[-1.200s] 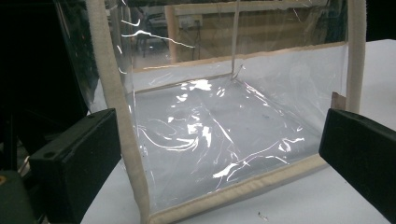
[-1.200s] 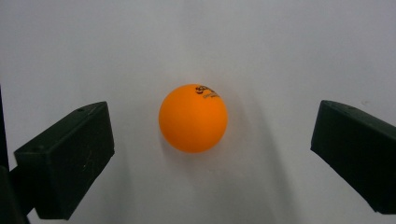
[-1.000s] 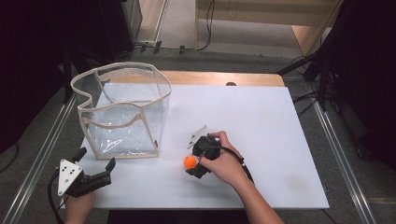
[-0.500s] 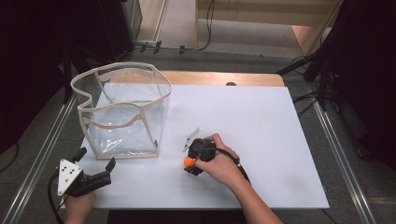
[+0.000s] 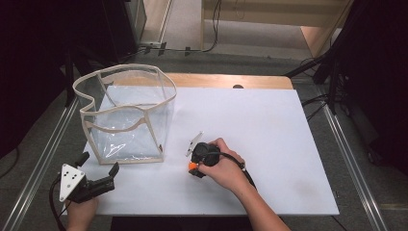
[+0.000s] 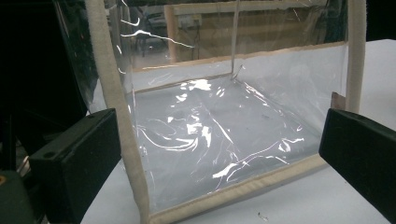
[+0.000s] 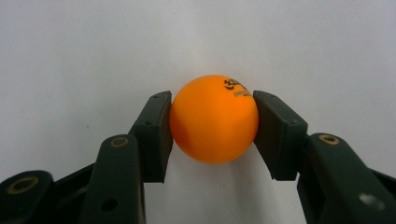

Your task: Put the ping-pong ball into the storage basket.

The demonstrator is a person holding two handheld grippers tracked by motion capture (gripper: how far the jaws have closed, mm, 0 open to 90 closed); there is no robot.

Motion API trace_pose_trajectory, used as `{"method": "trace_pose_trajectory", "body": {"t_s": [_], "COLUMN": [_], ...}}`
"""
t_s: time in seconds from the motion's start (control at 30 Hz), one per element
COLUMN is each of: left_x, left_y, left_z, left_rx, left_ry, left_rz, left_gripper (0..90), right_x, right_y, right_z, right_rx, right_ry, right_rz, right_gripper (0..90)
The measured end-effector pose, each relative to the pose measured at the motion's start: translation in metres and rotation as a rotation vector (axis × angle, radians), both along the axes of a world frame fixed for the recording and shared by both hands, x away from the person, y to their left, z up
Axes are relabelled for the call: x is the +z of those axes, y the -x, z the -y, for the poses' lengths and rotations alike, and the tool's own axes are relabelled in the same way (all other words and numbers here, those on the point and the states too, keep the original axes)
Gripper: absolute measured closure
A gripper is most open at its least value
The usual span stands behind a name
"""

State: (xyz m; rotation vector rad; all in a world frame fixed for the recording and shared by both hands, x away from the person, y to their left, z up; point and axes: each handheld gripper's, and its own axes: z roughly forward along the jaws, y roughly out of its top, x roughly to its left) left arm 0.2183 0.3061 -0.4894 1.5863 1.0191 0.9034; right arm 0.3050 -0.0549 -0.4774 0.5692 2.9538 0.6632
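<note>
- The tabletop is a white sheet over a wooden board whose bare edge shows along the far side; it carries everything else.
- A clear plastic bag with beige cloth edging stands upright and open-topped on the near-left part of the tabletop. In the left gripper view the bag stands just ahead of the 2 black jaws, its nearest upright seam close to the left jaw, and its floor looks bare and shiny.
- The left claw sits at the near-left corner of the tabletop, held by a hand at the bottom edge, with a grey 3-cornered plate on top. Its jaws are spread wide and grasp nothing; they point toward the bag's near wall, apart from it.
- The right claw lies low on the tabletop, right of the bag and near it, wrapped by the person's hand.
- An orange ball is pinched between the right claw's 2 jaws, both pads pressed against its sides. Small dark print marks its top. From above, the ball shows as a small orange spot at the claw's tip, right at the white surface.
</note>
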Motion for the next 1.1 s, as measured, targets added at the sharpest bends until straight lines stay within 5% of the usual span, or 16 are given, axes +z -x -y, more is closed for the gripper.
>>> {"method": "trace_pose_trajectory", "body": {"t_s": [1.1], "left_x": [0.000], "left_y": [0.000], "left_z": [0.000], "left_rx": [-0.002], "left_ry": [-0.004], "left_rz": [0.001], "left_gripper": [0.0], "right_x": [0.033], "right_y": [-0.015], "right_z": [-0.003], "right_rx": [0.026], "right_ry": [-0.055], "right_rz": [-0.052], "right_gripper": [48.1]}}
